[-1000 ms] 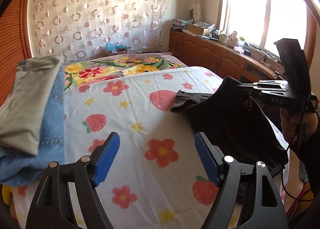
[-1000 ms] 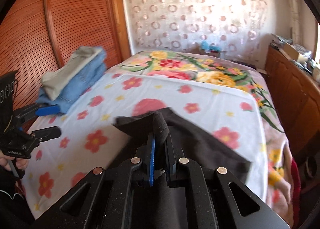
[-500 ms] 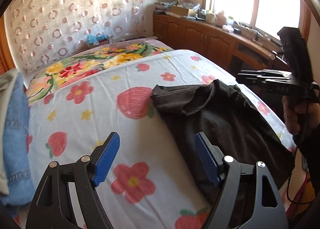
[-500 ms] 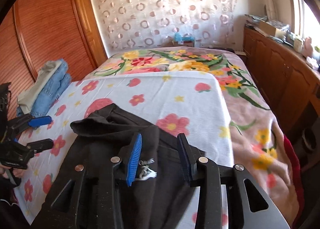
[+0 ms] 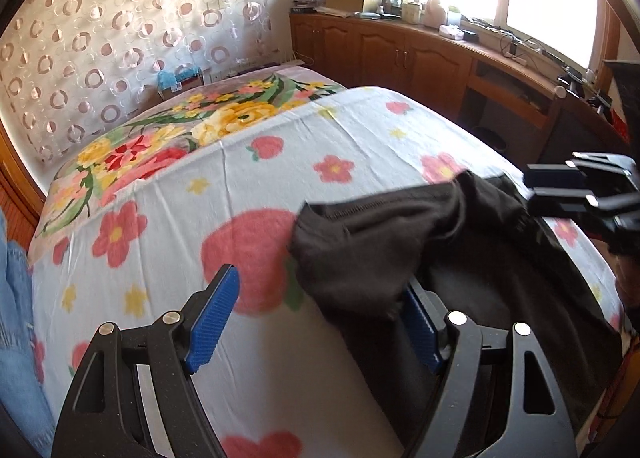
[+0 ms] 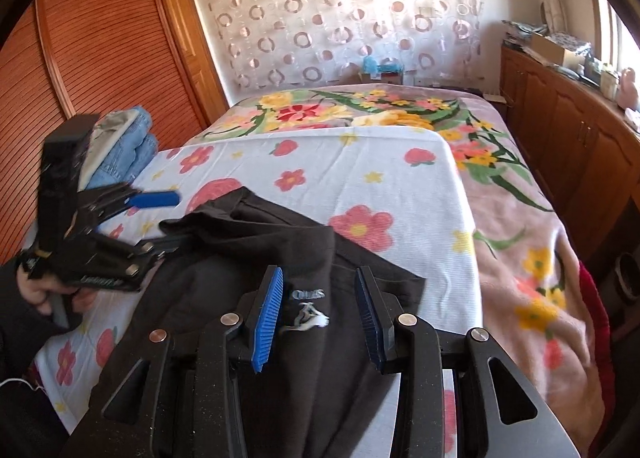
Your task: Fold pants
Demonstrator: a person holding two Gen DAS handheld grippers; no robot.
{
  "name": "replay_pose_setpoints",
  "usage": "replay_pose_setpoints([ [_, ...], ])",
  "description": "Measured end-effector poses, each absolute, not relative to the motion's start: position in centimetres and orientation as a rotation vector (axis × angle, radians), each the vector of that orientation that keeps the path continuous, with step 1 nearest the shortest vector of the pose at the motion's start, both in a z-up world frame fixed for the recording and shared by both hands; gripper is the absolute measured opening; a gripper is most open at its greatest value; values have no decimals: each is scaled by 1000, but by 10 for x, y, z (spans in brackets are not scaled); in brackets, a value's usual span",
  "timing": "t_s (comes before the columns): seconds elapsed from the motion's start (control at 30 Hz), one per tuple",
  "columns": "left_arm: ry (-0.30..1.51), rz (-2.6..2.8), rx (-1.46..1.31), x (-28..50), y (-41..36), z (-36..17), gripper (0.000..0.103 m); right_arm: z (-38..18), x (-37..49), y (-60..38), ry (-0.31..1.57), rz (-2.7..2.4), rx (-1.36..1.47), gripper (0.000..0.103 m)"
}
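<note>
The black pants [image 6: 248,290] lie crumpled and unfolded on the near right part of the bed, on the white flower-print sheet [image 6: 360,161], with one bunched edge raised in a ridge and a small white logo [image 6: 310,312] facing up. In the left wrist view the same pants [image 5: 400,242] spread from the centre toward the right edge of the mattress. The right gripper [image 6: 318,322] hovers directly over the fabric at the logo with its jaws parted wide and nothing held between them. The left gripper [image 5: 320,322] is likewise spread wide and holds nothing; its right blue pad [image 5: 420,328] sits at the bunched left edge of the garment, and contact cannot be confirmed. The step in hand appears to be the opening one: the garment is laid down but not yet flattened, and no fold is made. The next move likely calls for each gripper to close on one edge of the cloth, probably the waistband or a leg edge, and to draw the pants flat and straight before the legs are brought together. The loose ridge may slip from a shallow pinch. No container is in use; at the far left side of the bed a stack of folded garments [image 6: 120,141], blue denim under a grey piece, rests well apart from the pants. A wooden cabinet [image 5: 400,53] runs beneath the window.
</note>
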State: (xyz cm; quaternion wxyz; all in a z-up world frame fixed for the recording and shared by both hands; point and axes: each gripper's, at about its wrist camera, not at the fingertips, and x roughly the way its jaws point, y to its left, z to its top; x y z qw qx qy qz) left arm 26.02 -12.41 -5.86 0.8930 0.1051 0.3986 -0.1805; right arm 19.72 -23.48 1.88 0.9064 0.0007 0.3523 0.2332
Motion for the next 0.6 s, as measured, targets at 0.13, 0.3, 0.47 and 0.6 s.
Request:
replay_pose_setpoints([
  [0.13, 813, -353, 202, 279, -119, -54, 78, 17, 203, -235, 731, 496, -14, 39],
  [0.3, 805, -315, 205, 295, -116, -54, 78, 13, 209, -236, 743, 484, -36, 39],
  [0.47, 805, -321, 176, 292, -110, -53, 78, 10, 217, -233, 765, 479, -55, 39],
  [0.6, 809, -351, 164, 282, -108, -49, 78, 11, 223, -229, 773, 470, -76, 39],
])
